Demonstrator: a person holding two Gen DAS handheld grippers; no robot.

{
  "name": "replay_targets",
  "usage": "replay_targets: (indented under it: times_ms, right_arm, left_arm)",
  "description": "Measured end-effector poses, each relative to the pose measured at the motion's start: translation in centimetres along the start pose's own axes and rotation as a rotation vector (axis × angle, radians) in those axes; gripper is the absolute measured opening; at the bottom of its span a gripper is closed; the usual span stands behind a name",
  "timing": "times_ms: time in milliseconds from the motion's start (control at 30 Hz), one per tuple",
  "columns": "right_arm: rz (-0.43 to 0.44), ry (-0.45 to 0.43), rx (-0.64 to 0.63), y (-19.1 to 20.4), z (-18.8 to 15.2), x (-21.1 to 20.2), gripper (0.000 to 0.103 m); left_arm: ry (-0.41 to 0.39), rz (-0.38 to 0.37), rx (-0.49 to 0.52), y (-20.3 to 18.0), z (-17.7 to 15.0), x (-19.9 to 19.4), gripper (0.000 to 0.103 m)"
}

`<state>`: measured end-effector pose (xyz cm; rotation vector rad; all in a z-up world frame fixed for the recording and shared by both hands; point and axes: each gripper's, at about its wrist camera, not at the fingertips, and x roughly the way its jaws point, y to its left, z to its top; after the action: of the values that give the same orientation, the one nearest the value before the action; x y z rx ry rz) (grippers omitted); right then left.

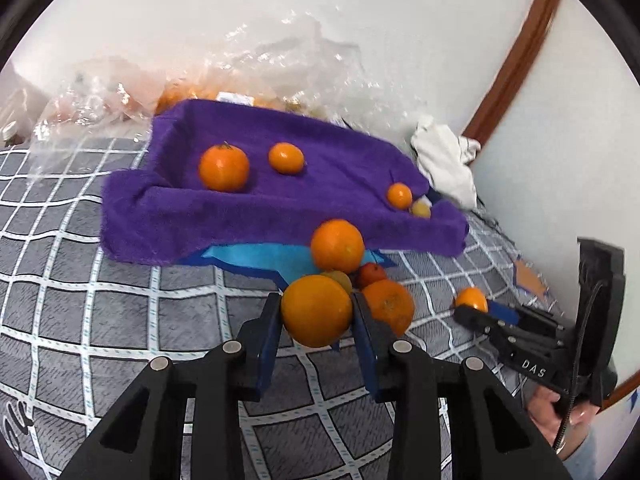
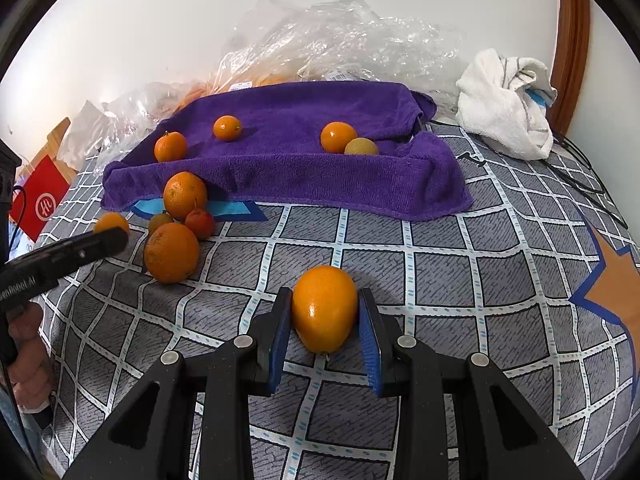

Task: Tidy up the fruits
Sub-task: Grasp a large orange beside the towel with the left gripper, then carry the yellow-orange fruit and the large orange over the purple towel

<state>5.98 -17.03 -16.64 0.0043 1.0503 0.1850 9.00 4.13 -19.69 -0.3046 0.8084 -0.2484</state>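
White wall behind; grey checked bedspread (image 2: pixel 440 264) underfoot, with crumpled clear plastic (image 2: pixel 340 28) at 12 o'clock and a white cloth (image 2: pixel 500 96) bunched at 2 o'clock by the wooden trim.

Purple towel (image 2: pixel 280 168) draped over a tray-like form, mid-frame. Lying in its hollow: two small oranges (image 2: pixel 171 146) (image 2: pixel 227 128) toward 10 o'clock, a third (image 2: pixel 338 137) nearer centre, touching a yellowish-green fruit (image 2: pixel 361 147) just beside it.

Loose cluster on the bedspread at 9 o'clock in the right wrist view, against the towel's front edge: large orange (image 2: pixel 185 195), small reddish fruit (image 2: pixel 200 223), small greenish one (image 2: pixel 160 222), another large orange (image 2: pixel 171 253) nearest the camera.

Left gripper (image 1: pixel 316 312) clamped on a large orange (image 1: pixel 316 310), blue pads pressed to both flanks; same cluster directly behind it at 12 o'clock.

Right gripper (image 2: pixel 325 312) closed around a glossy oval orange (image 2: pixel 325 308), pads touching each side; bedspread below, whether resting or raised not discernible.

From the left wrist view, right gripper at 3 o'clock with its fruit at the tip; from the right wrist view, left gripper at 9 o'clock, a hand (image 2: pixel 28 344) on its handle.
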Motion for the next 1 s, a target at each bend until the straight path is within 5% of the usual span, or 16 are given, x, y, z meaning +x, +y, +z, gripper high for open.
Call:
replay_targets:
  times_ms: [467,800,1000]
  right_arm:
    - [0.027,-0.018,0.028,-0.7,1.0,-1.5,0.032]
    - [0.052,-0.074,0.042,-1.4,4.0,-4.4,0.032]
    - [0.020,-0.135,0.030,-1.9,7.2,-6.4,0.032]
  left_arm:
    - [-0.171,0.060,-0.111,2.5,1.1,-3.1,0.033]
    - [-0.215,0.040,-0.131,2.9,1.4,-4.3,0.033]
    - [-0.201,0.117,-0.090,2.2,3.2,-5.6,0.033]
